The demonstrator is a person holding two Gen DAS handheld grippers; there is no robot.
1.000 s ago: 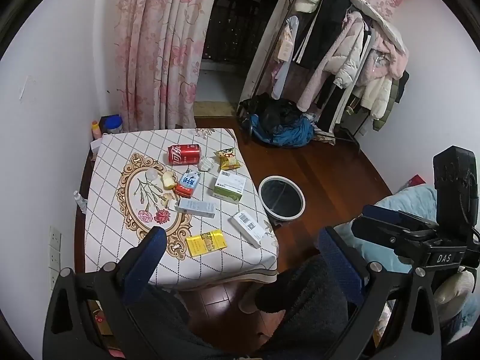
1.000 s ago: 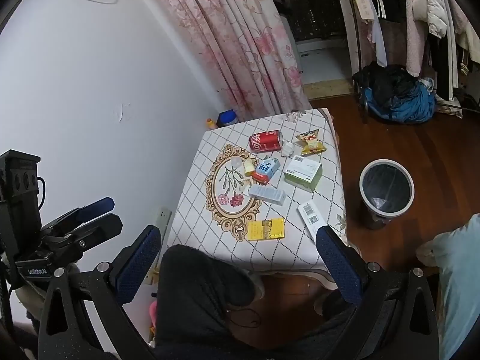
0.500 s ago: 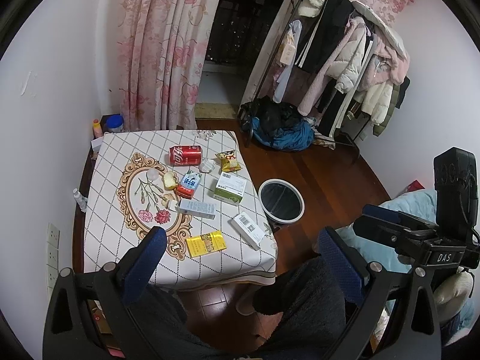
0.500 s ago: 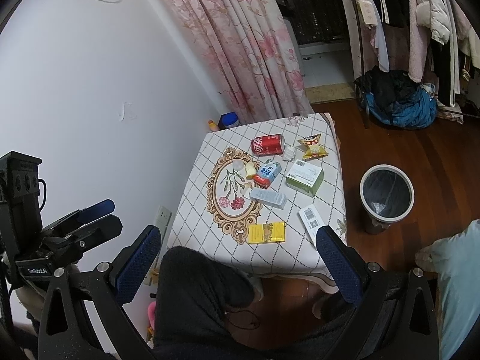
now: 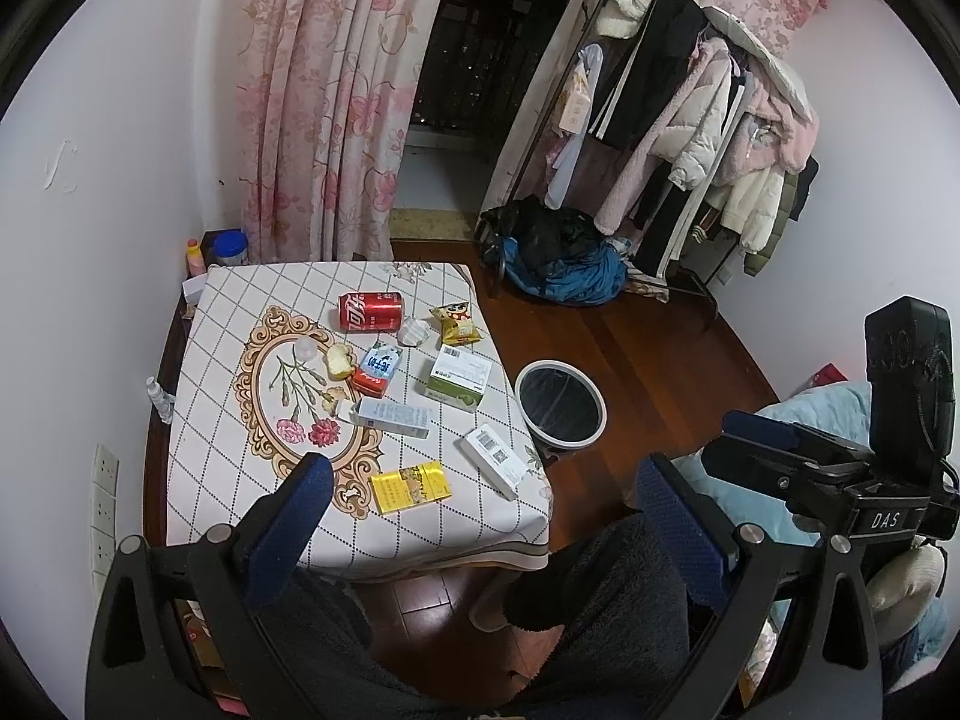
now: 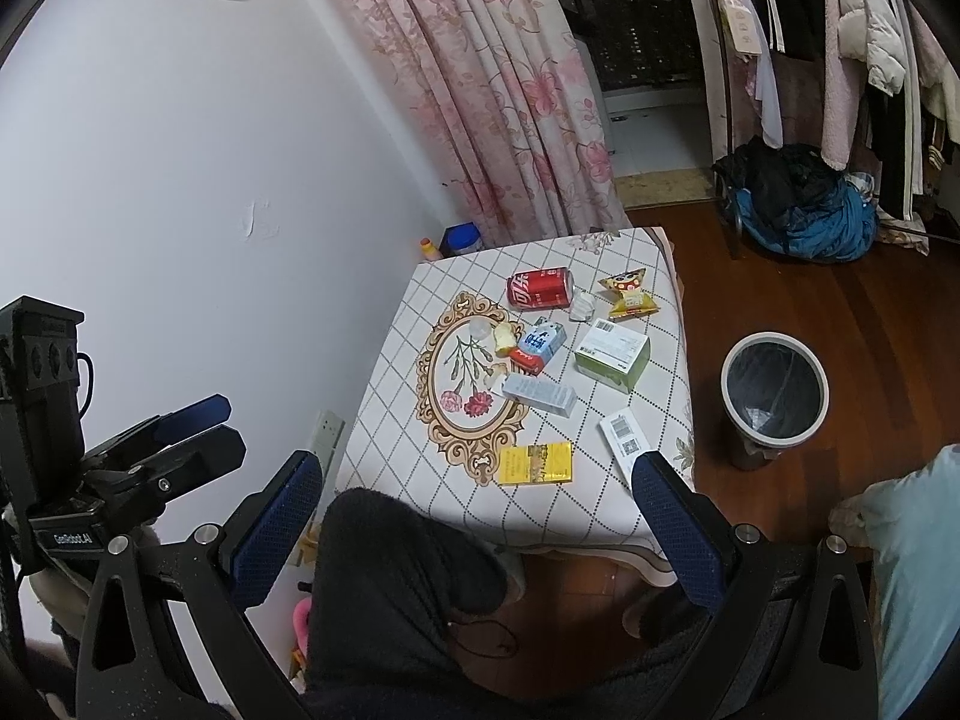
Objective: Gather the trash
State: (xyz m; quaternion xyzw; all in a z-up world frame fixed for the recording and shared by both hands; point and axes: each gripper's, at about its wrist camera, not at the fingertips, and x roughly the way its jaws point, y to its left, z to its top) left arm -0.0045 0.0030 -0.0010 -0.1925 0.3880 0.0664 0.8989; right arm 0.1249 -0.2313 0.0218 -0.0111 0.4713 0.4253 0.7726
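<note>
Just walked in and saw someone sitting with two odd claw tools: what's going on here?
A seated person holds a two-finger gripper in each hand, the left gripper and right gripper, both open and empty, raised above a table. Litter lies on it untouched: a red can, snack packet, green box, yellow pack and other small boxes. A bin stands on the floor beside the table. Nothing has been picked up yet.

table (image 5: 252,300): by wall, curtain (image 5: 324,90) behind
can (image 5: 370,311): far end, lying down
boxes (image 5: 457,373): mid & near edge
bin (image 5: 561,409): on floor, right of table
</note>
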